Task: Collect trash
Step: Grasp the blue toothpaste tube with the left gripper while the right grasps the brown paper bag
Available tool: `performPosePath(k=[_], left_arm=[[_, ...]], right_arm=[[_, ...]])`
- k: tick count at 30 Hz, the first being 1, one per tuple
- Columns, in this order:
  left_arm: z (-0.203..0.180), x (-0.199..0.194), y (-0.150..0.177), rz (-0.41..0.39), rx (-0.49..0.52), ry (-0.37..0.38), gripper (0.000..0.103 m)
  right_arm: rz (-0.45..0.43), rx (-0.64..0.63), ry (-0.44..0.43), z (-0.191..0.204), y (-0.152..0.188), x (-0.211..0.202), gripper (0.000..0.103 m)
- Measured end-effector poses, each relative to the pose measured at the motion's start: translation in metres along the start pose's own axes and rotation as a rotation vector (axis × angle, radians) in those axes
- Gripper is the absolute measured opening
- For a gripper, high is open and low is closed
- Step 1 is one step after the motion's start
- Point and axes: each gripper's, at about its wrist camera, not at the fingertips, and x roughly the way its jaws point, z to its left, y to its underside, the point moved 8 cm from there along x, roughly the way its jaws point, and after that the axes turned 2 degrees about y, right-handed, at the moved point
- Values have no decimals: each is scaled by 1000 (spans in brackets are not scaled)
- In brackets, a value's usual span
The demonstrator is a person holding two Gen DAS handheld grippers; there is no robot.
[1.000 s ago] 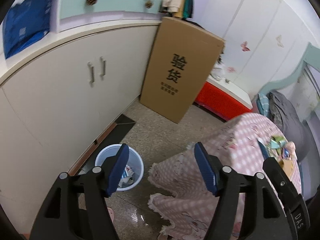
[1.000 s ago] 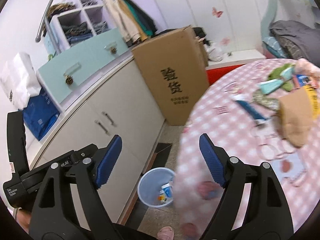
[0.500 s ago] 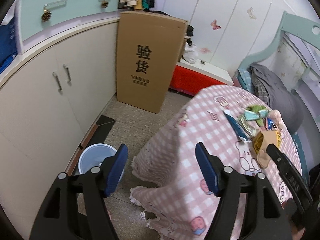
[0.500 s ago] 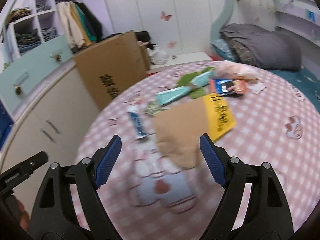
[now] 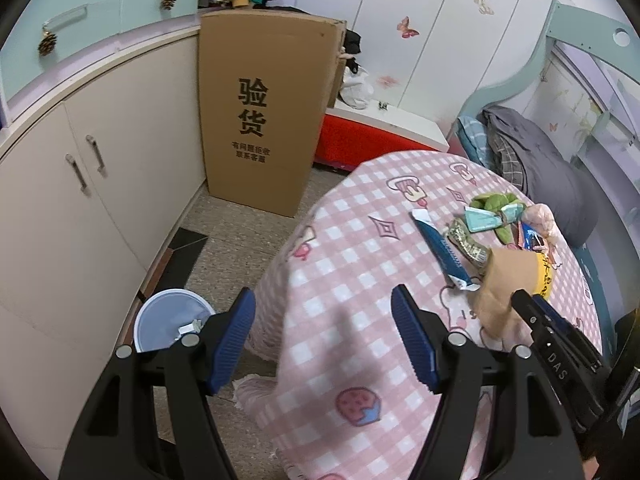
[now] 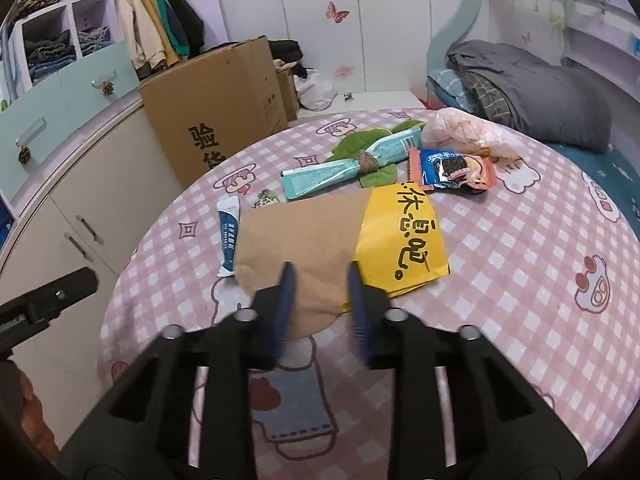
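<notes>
Both wrist views look steeply down, sharing the table [image 5: 360,264]

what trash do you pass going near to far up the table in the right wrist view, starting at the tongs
brown and yellow paper bag → blue cookie packet → pink plastic bag

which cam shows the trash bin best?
Left wrist. The blue trash bin stands on the floor beside the cabinet, below the table edge, with scraps inside; the open left claw hides part of its rim. The right wrist view shows none of it, only the tabletop litter.
</notes>
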Motion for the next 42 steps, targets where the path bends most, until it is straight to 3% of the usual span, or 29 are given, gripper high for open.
performPosePath(k=[3, 9, 18, 23, 26, 28, 29, 31, 32, 33, 42], left_arm=[[-11, 8, -2, 8, 23, 8, 69], [-31, 22, -6, 25, 53, 26, 69], [-62, 48, -10, 47, 68, 66, 69], [-85, 66, -12, 57, 114, 70, 69], [-90, 75, -12, 63, 138, 40, 68], [-93, 80, -10, 77, 141, 49, 53], [-94, 81, -10, 69, 154, 37, 50], [-97, 83, -8, 67, 185, 37, 15], [-98, 83, -7, 66, 189, 46, 15], [-97, 83, -6, 63, 184, 54, 14], [-67, 53, -8, -4, 125, 39, 13]], right_arm=[[-18, -15, -30, 1, -4, -3, 4], [-88, 21, -130, 0, -18, -20, 2], [-249, 65, -143, -18, -61, -54, 2], [-190, 65, -153, -22, -64, -37, 2], [-170, 62, -92, -29, -56, -29, 3], [-146, 78, -109, -30, -50, -23, 4], [-128, 84, -110, -29, -46, -20, 7], [-111, 93, -115, -28, -38, -17, 29], [-103, 94, -109, -27, -34, -16, 57], [-105, 93, -107, -24, -30, -16, 61], [-43, -36, -47, 14, -15, 3, 59]])
